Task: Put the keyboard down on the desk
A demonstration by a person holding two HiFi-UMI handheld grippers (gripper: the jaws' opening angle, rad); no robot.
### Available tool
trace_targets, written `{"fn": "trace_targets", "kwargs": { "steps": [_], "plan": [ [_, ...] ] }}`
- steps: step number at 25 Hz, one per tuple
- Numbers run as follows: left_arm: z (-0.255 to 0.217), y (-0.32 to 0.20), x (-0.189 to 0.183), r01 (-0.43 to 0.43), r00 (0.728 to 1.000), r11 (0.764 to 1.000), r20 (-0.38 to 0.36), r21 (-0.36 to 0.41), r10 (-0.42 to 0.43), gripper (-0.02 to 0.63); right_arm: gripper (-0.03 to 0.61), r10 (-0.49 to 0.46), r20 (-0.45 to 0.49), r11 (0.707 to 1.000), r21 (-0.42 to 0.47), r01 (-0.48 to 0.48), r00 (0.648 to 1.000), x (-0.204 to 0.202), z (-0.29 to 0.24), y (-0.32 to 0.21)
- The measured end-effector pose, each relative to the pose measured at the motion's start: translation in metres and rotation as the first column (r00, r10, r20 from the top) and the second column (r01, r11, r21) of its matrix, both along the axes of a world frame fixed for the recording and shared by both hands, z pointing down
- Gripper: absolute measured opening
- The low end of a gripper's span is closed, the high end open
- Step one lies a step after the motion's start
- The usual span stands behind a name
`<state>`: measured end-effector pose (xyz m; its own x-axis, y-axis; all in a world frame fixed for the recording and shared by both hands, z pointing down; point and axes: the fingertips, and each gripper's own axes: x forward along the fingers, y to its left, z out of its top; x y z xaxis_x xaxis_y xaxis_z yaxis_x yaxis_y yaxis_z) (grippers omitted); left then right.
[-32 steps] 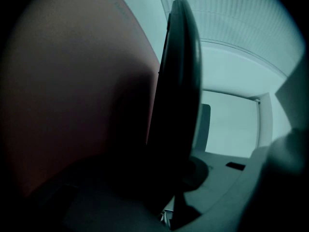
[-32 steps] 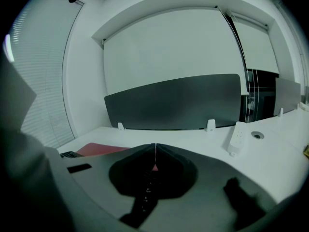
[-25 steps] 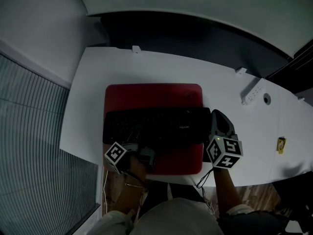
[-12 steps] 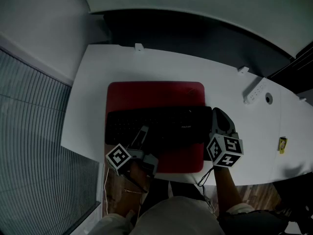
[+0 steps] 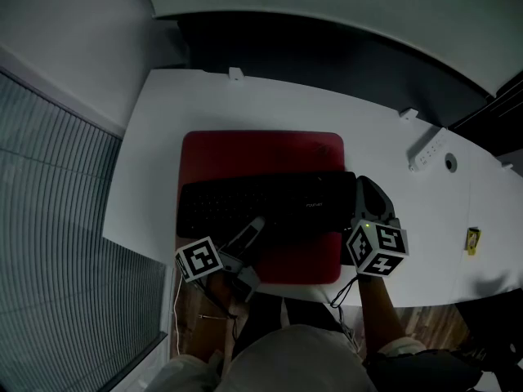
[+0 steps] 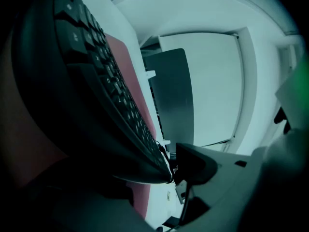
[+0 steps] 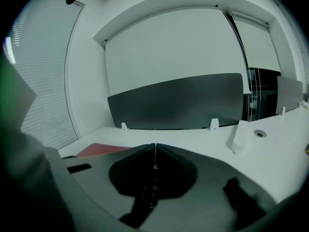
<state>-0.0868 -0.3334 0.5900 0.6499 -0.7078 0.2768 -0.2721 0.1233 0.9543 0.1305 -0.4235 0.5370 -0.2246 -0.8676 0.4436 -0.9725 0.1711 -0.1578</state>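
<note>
Desk (image 5: 147, 178) carries keyboard (image 5: 261, 207) overhead; right gripper view shows right tool (image 7: 155, 149) closed.

Yellow item (image 5: 470, 240) too small (far right); keyboard (image 6: 96, 66) cropped.

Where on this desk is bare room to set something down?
Bare desk lies left of the red mat, behind it up to the divider, and between the mat and the power strip. It is crowded mid-mat, where the keyboard lies.
</note>
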Motion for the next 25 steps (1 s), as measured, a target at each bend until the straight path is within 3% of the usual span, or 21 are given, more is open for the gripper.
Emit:
{"fn": "trace_targets", "kwargs": {
  "steps": [8, 11, 13, 18, 22, 25],
  "plan": [
    [-0.002, 0.016, 0.01, -0.225, 0.974, 0.973, 0.023, 0.048, 0.224, 0.277, 0.032, -0.003, 0.0, 1.0, -0.001, 0.003, 1.0, 0.0, -0.002, 0.003],
    [0.005, 0.019, 0.008, -0.288, 0.956, 0.956, 0.069, 0.046, 0.285, 0.208, 0.032, 0.0, -0.003, 1.0, 0.0, 0.0, 1.0, 0.001, -0.002, 0.003],
    [0.011, 0.02, 0.005, -0.296, 0.953, 0.954, 0.074, 0.036, 0.293, 0.153, 0.032, 0.002, -0.006, 1.0, 0.003, -0.002, 1.0, 0.0, 0.0, 0.004],
    [0.013, 0.023, 0.008, -0.266, 0.961, 0.964, 0.068, -0.017, 0.267, 0.153, 0.032, 0.001, -0.007, 1.0, 0.002, -0.001, 1.0, 0.0, -0.001, 0.005],
    [0.008, 0.025, 0.011, -0.227, 0.965, 0.973, 0.124, -0.035, 0.229, 0.164, 0.032, -0.006, -0.006, 1.0, 0.006, 0.006, 1.0, -0.003, -0.003, 0.007],
    [0.012, 0.023, 0.008, -0.249, 0.949, 0.967, 0.187, -0.051, 0.254, 0.178, 0.032, -0.011, -0.002, 1.0, 0.01, 0.011, 1.0, -0.005, -0.004, 0.008]
  ]
}}
